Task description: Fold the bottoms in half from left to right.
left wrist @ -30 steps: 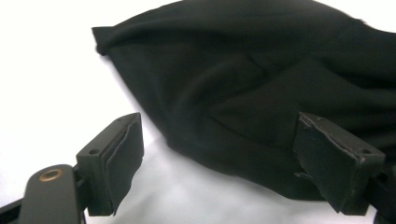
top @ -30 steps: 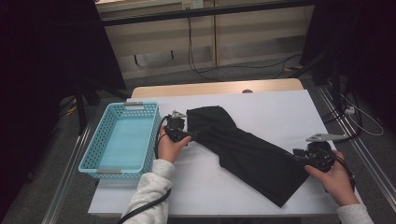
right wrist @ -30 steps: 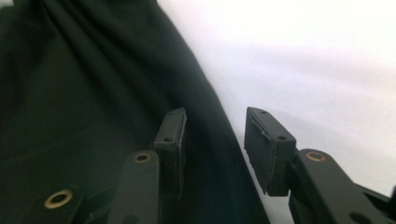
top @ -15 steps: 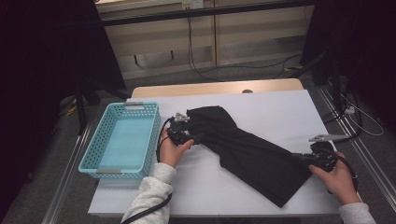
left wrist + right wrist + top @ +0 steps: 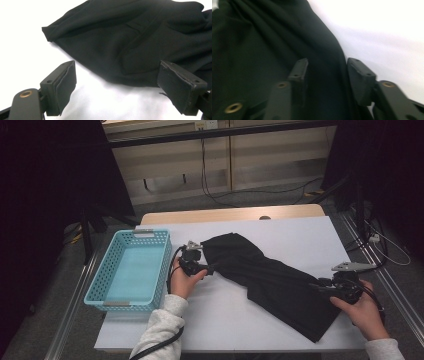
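Observation:
A black garment [image 5: 270,280] lies crumpled diagonally across the white table [image 5: 230,320]. My left gripper [image 5: 212,268] rests at its upper left end. In the left gripper view its jaws [image 5: 117,72] stand wide open, with the cloth [image 5: 130,42] just beyond the pads and white table between them. My right gripper [image 5: 320,285] is at the garment's right edge. Its jaws [image 5: 328,65] have just been opening; a fold of the black cloth [image 5: 262,50] lies in the gap, and the pads stand off it.
A light blue mesh basket [image 5: 162,265] stands at the table's left side, close to my left hand, with nothing in it. The table's right edge is just beyond my right hand. Cables and dark stands sit on the floor behind.
Both hands stay almost where they were. My right hand has shifted only slightly at the garment's right edge, and the garment keeps its shape.

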The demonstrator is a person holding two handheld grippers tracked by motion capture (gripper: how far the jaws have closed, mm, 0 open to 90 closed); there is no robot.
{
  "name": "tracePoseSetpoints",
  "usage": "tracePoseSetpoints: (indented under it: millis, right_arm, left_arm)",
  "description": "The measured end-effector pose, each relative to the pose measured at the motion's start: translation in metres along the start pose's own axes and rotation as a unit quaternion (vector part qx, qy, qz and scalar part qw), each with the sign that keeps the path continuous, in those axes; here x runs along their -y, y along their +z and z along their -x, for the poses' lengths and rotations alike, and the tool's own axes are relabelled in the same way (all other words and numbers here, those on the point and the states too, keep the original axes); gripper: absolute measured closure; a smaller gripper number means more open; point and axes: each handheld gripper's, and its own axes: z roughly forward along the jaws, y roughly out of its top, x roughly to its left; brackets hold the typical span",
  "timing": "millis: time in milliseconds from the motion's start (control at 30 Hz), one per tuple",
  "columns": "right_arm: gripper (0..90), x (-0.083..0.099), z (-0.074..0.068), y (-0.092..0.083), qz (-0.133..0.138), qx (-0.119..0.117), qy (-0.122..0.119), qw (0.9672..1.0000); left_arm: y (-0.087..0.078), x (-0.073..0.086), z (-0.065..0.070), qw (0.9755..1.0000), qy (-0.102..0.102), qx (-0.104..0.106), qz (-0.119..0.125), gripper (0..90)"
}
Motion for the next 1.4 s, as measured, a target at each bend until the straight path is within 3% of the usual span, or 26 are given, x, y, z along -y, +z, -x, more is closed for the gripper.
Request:
tracePoseSetpoints:
  millis: [233,333,533,833,967,1100,1233,1400]
  right_arm:
    - [42.0,-0.015,-0.030,0.014,0.012,-0.030,-0.030,0.9990]
    - [36.7,-0.019,-0.046,0.025,0.009,-0.030,-0.048,0.9984]
    - [35.0,-0.027,-0.068,0.041,0.013,-0.040,-0.063,0.9971]
    - [35.0,-0.035,-0.095,0.052,0.008,-0.055,-0.087,0.9947]
    - [39.7,-0.040,-0.107,0.061,0.002,-0.047,-0.091,0.9947]
    - [54.6,-0.045,-0.120,0.065,0.011,-0.052,-0.094,0.9941]
    - [61.2,-0.049,-0.128,0.063,0.018,-0.050,-0.089,0.9946]
    - [65.3,-0.049,-0.142,0.065,0.020,-0.087,-0.103,0.9907]
  left_arm:
    - [-0.005,0.004,-0.001,1.0000,-0.001,0.001,-0.005,15.6]
    - [-0.007,0.004,-0.002,1.0000,0.000,0.002,-0.007,14.7]
    - [-0.011,0.005,0.003,0.9999,0.009,0.003,-0.006,14.7]
    - [-0.014,0.007,0.007,0.9998,0.011,0.011,-0.009,14.7]
    - [-0.016,0.005,0.007,0.9999,0.013,0.007,0.000,14.8]
    - [-0.019,0.007,0.006,0.9999,0.012,0.006,0.002,14.7]
    - [-0.020,0.007,0.004,0.9999,0.011,0.002,0.002,14.8]
    - [-0.022,0.009,0.004,0.9999,0.012,-0.001,0.001,14.8]
